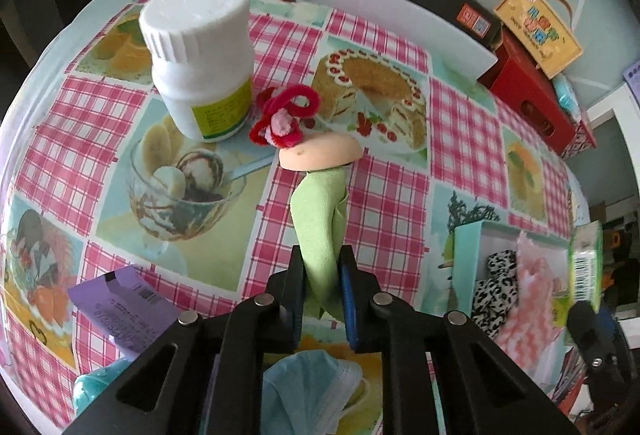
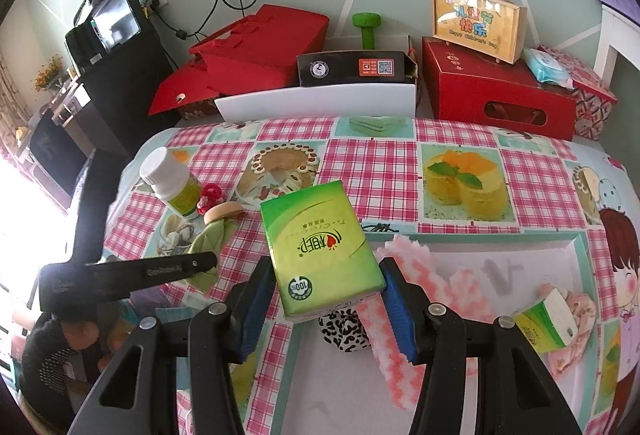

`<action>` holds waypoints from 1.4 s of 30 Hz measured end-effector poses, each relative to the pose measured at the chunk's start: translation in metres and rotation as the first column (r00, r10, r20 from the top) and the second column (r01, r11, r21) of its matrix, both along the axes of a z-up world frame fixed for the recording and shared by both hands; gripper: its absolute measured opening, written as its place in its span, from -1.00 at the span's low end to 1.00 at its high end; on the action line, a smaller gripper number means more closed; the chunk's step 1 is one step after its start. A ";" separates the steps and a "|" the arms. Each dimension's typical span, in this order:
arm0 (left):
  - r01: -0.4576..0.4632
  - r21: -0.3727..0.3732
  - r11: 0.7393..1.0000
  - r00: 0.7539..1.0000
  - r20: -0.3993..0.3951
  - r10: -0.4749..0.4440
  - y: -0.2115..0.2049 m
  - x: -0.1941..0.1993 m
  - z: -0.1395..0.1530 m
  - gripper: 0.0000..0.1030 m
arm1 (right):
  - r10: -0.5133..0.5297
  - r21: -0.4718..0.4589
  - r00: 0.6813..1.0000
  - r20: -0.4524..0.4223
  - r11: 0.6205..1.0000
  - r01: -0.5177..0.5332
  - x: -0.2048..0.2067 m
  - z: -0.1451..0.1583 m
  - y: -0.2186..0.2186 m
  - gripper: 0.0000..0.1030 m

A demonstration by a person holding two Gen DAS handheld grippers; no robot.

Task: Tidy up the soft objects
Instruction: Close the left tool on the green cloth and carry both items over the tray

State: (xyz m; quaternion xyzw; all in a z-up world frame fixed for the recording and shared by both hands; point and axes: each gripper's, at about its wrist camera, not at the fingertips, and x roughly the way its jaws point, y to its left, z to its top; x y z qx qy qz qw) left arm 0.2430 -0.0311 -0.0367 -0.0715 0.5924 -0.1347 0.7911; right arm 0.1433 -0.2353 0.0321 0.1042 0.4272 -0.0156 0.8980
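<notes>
Two grippers are both gripping: your left gripper [image 1: 320, 275] is pinching the green cloth [image 1: 320, 219], reaching level toward the far peach sponge [image 1: 320, 153], while your right gripper [image 2: 326, 289] is clamping the tissue pack [image 2: 320, 249] over the tray [image 2: 520, 243] on the near right.

Pink-checked tablecloth [image 2: 372, 163], green tissue pack [image 2: 320, 247], leopard-print cloth [image 2: 344, 331]

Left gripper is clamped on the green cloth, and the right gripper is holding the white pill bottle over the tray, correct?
Not quite. The right gripper holds the green tissue pack, not the white pill bottle, which stands on the table in the right wrist view. The left gripper does clamp the green cloth.
</notes>
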 end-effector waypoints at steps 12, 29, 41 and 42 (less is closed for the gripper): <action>0.004 -0.116 0.993 0.991 0.130 0.012 0.003 -0.024 0.059 -0.68 | -0.019 -0.008 0.999 0.049 1.000 0.019 -0.009 0.014 -0.004 0.09; 0.175 -0.167 0.970 0.948 0.296 -0.120 -0.037 -0.069 0.123 -0.68 | -0.236 -0.056 0.956 0.174 0.967 0.249 -0.075 0.066 -0.063 0.09; 0.336 -0.099 0.937 0.917 0.262 -0.302 -0.102 -0.102 0.107 -0.68 | -0.431 -0.040 0.895 0.111 0.898 0.437 -0.117 0.055 -0.123 0.09; 0.348 -0.090 0.933 0.914 0.254 -0.316 -0.107 -0.105 0.103 -0.68 | -0.437 -0.040 0.893 0.105 0.895 0.443 -0.119 0.054 -0.124 0.09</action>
